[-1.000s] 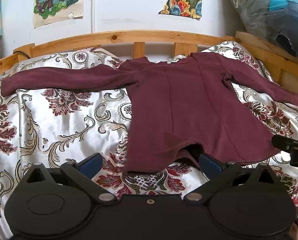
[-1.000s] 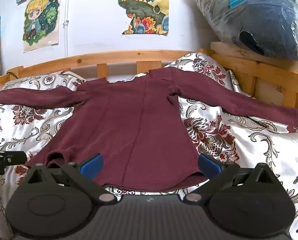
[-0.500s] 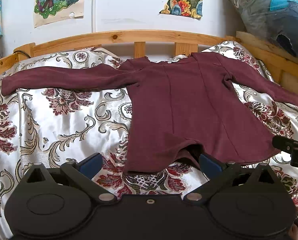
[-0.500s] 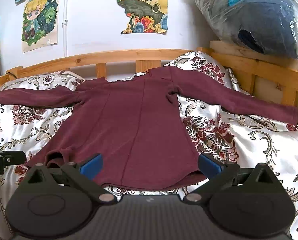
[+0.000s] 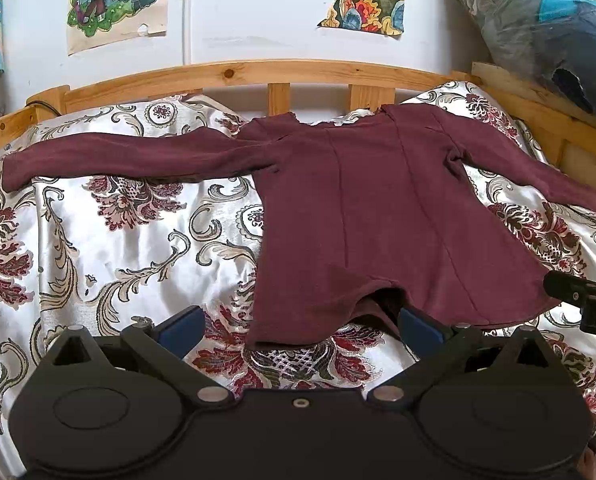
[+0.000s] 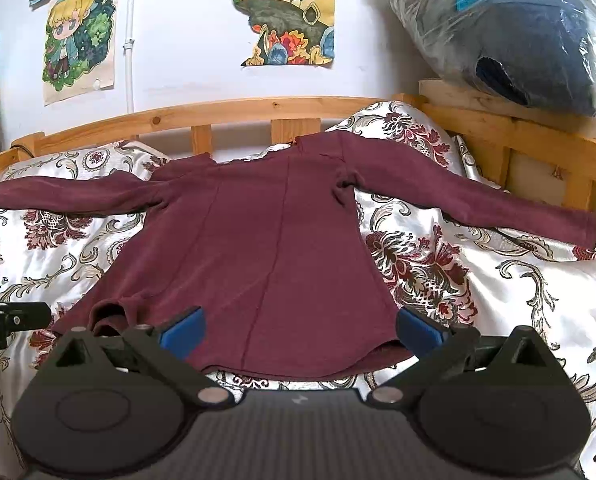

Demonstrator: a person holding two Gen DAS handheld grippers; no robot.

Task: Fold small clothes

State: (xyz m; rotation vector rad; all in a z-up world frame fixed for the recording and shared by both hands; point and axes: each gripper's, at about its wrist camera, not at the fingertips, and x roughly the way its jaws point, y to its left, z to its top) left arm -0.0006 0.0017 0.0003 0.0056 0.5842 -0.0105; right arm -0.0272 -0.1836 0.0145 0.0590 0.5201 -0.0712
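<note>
A maroon long-sleeved top [image 5: 362, 216] lies spread flat on the bed, both sleeves stretched out sideways; it also shows in the right wrist view [image 6: 254, 248]. Its hem faces me, with a small lifted fold near the left corner [image 5: 378, 300]. My left gripper [image 5: 298, 330] is open and empty, its blue fingertips just in front of the hem's left part. My right gripper [image 6: 298, 330] is open and empty, its fingertips straddling the hem's right part. Each gripper's tip shows at the edge of the other's view.
The floral satin bedspread [image 5: 118, 248] covers the bed. A wooden rail [image 5: 258, 74] runs along the far side and the right side [image 6: 530, 136]. A plastic-wrapped bundle [image 6: 510, 28] sits on the right ledge. Posters hang on the wall.
</note>
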